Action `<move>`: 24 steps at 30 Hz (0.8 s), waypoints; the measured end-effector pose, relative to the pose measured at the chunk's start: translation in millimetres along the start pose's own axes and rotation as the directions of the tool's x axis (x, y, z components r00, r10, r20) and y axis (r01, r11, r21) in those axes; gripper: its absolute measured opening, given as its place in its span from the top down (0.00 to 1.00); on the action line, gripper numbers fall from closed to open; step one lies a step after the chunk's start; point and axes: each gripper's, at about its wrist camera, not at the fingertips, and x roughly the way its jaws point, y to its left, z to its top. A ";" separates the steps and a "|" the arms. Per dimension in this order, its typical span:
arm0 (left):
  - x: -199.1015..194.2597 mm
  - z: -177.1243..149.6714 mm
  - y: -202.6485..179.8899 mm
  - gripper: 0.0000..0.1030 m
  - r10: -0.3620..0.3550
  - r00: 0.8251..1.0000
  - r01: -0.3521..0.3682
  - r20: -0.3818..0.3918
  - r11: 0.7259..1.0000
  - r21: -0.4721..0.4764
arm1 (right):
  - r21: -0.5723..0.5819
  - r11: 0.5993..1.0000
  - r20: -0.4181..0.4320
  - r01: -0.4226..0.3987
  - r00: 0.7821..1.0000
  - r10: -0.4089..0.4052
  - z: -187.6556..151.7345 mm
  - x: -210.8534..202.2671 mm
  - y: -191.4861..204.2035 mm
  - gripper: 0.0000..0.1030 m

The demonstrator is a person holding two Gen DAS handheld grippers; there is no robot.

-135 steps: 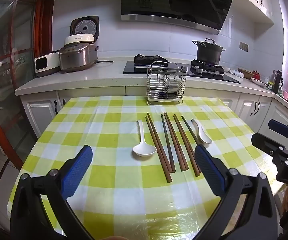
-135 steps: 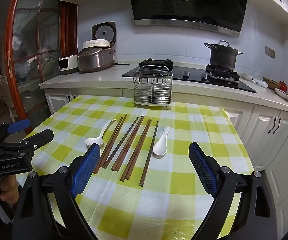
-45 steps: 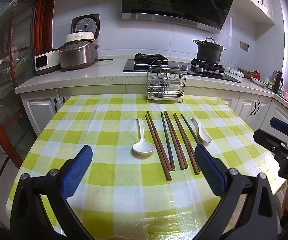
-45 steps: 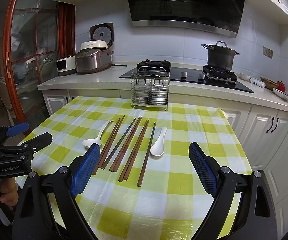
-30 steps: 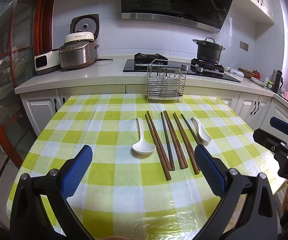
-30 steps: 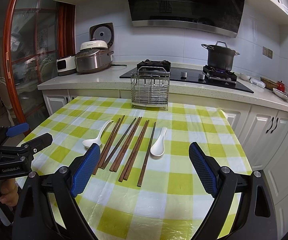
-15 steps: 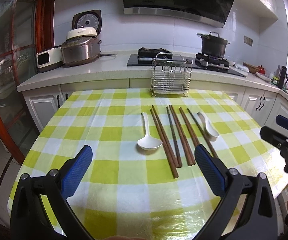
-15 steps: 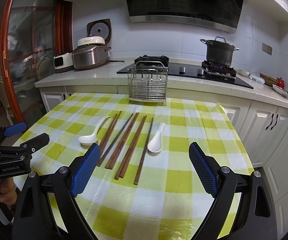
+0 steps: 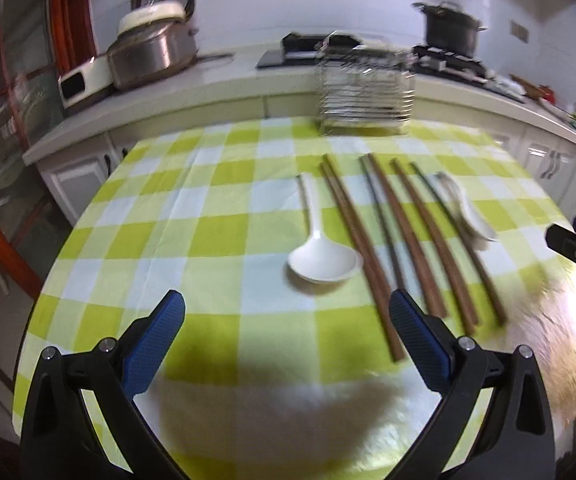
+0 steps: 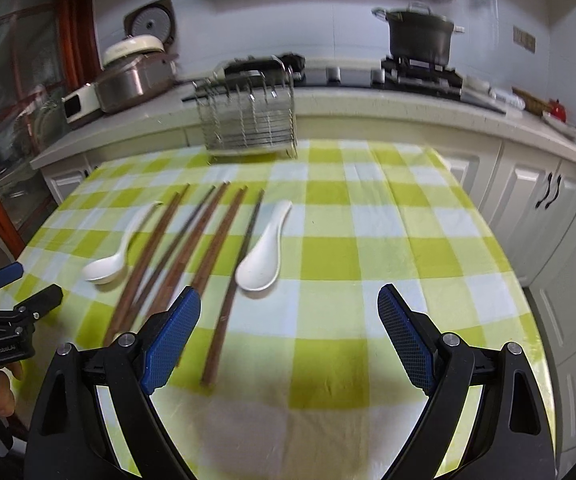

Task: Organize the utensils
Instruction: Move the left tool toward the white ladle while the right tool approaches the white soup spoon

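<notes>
Utensils lie in a row across the middle of a table (image 9: 136,216) covered in a yellow-green and white checked cloth, with nothing yet in the wire utensil rack (image 9: 366,92) standing at the table's far edge, in front of the kitchen counter. At the left end of the row lies a long-handled white ladle (image 9: 322,258), bowl toward the near edge and handle pointing to the far edge. Just beside it on the right come the wooden chopsticks (image 9: 388,232), several dark brown sticks fanned slightly, running from the far side toward the near edge. At the right end of the row sits a short white soup spoon (image 10: 264,256), close against the outermost chopstick; in the left wrist view it is blurred. The left gripper (image 9: 286,330) hangs above the near edge of the table, its blue-padded jaws spread wide with nothing between them, the ladle's bowl lying ahead of the gap. The right gripper (image 10: 288,334) hangs over the near right part of the table, jaws likewise wide apart and empty, the soup spoon just ahead of its left pad. On the counter behind stand a rice cooker (image 10: 136,68) at the left and a black pot (image 10: 420,36) on the stove at the right.
</notes>
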 end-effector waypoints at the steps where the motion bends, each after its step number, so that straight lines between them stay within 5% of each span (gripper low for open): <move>1: 10.0 3.9 5.1 0.04 -0.005 1.000 0.004 -0.029 1.000 -0.023 | 0.010 1.000 -0.013 -0.001 1.000 0.001 2.7 7.6 -2.5 0.18; 8: 49.4 43.3 24.2 0.04 -0.076 0.988 0.065 -0.134 0.994 -0.087 | 0.044 0.999 -0.082 0.007 0.997 -0.003 33.1 53.8 -6.2 0.18; 16: 92.9 80.3 15.9 0.04 -0.026 0.981 0.020 -0.190 0.999 -0.037 | 0.022 0.999 -0.132 0.044 0.990 -0.041 62.3 98.1 -0.4 0.18; 24: 117.3 89.1 11.1 0.05 -0.010 0.979 0.008 -0.203 1.000 -0.009 | 0.009 0.999 -0.191 0.046 0.981 -0.043 71.9 131.2 4.0 0.43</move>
